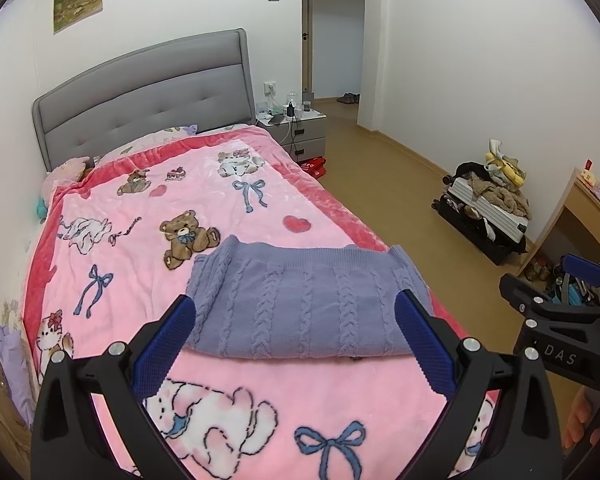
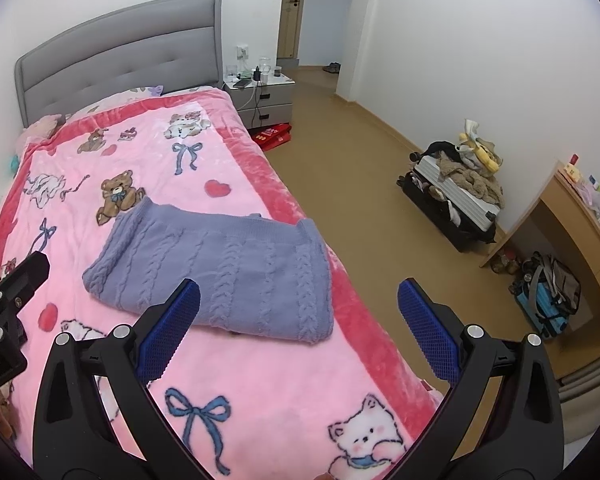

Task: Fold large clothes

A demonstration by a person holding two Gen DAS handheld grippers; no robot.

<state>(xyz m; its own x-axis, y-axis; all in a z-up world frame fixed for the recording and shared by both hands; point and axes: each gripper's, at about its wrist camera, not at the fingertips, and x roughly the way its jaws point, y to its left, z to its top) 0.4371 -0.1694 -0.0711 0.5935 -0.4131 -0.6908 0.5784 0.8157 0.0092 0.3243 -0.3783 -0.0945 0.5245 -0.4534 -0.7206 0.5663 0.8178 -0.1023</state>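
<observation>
Left gripper: jaws spread wide, nothing between them, hovering above the pink cartoon blanket. Purple cable-knit sweater just ahead of the jaws, lying flat on the blanket as a compact rectangle; near folded edge just beyond the blue pads, far ribbed hem toward the grey headboard. Left pad overlapping the sweater's left edge in view, right pad overlapping its right edge; contact unclear, looks like hovering above, not touching.

Right gripper: jaws likewise wide apart, empty. Sweater mostly ahead and left of its jaws; left pad over the near edge of the knit, right pad past the bed edge, over the brown floor. Also visible at far right in the left wrist view, beside the left gripper, off the mattress edge.

Beyond the jaws, far right: open suitcase heaped with clothes against the wall, wooden desk, backpack under it. Nightstand far ahead beside the headboard.

Step judged: fold essentially done, sleeves tucked, bundle tidy, both tools released and clear. Probably final check or retreat. Possible next move: if another halving wanted, low approach to the two near corners, pinching all layers together, lifting evenly and laying over toward the hem; thick knit likely to spring open if grabbed shallow. Otherwise, withdrawal without snagging the near edge.
</observation>
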